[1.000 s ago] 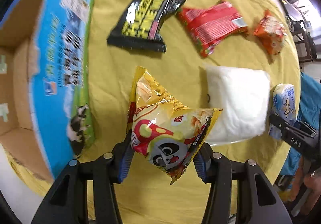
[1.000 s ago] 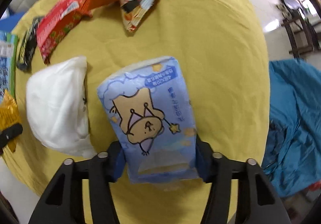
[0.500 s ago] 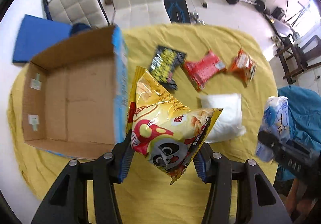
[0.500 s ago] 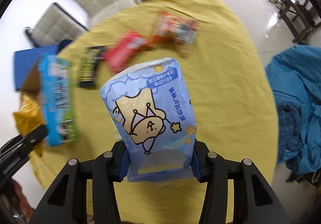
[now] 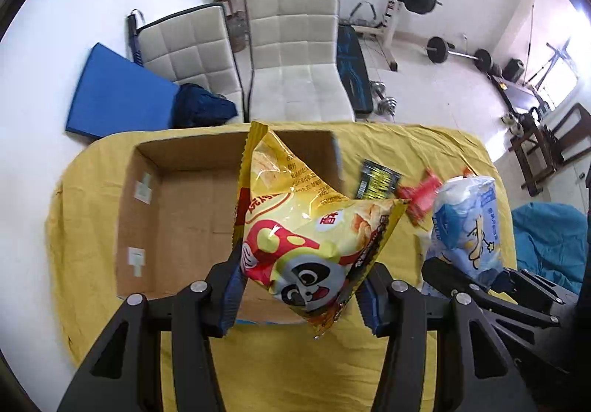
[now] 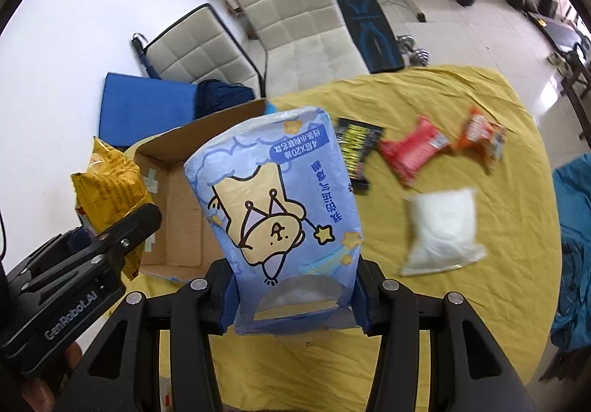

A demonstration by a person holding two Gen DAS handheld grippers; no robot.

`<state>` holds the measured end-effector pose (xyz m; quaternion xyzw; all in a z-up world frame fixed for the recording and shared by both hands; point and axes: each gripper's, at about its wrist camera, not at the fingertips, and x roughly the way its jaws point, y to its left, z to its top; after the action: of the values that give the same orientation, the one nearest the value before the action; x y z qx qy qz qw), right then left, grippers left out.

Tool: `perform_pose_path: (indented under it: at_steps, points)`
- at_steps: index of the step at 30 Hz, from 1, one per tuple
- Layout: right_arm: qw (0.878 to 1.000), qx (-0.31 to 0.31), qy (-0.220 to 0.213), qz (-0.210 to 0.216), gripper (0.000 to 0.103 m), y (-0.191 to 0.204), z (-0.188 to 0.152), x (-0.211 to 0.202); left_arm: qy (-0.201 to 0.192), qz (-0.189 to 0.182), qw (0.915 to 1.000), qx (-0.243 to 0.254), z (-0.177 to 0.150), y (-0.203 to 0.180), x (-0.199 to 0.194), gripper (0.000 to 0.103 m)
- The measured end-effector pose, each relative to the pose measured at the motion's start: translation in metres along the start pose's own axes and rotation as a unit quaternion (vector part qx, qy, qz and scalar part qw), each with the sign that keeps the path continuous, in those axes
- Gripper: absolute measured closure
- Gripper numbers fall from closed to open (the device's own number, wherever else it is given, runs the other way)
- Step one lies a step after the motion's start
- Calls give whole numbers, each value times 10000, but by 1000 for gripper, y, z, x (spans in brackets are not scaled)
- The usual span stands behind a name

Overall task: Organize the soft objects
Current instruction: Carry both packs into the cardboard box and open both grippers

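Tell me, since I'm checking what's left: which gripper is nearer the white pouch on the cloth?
Right. The right gripper is beside the white pouch; the left gripper is over by the cardboard box.

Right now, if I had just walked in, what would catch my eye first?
Two bright packs held up in black grippers: the left gripper clamps a yellow panda snack bag, and the right gripper clamps a blue tissue pack. Behind them an open cardboard box sits on the yellow tablecloth, with four smaller packs lying to its right.
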<state>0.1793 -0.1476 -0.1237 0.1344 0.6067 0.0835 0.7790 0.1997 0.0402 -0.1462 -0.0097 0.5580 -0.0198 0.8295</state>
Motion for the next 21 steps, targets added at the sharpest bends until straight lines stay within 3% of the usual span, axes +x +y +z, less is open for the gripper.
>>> perform_pose_path:
  at_steps: [4, 10, 14, 21]
  points:
    - [10000, -48, 87, -10, 52, 44, 16, 30, 159, -128, 9996, -181, 11, 43, 11, 54]
    - [9993, 70, 370, 32, 52, 86, 49, 109, 761, -683, 9934, -528, 34, 103, 64, 53]
    - [9976, 245, 644, 18, 52, 96, 67, 165, 1474, -1344, 9753, -947, 44, 137, 129, 53]
    - [9944, 233, 1020, -146, 52, 111, 90, 249, 2134, -1866, 9520, -1154, 58, 160, 207, 52]
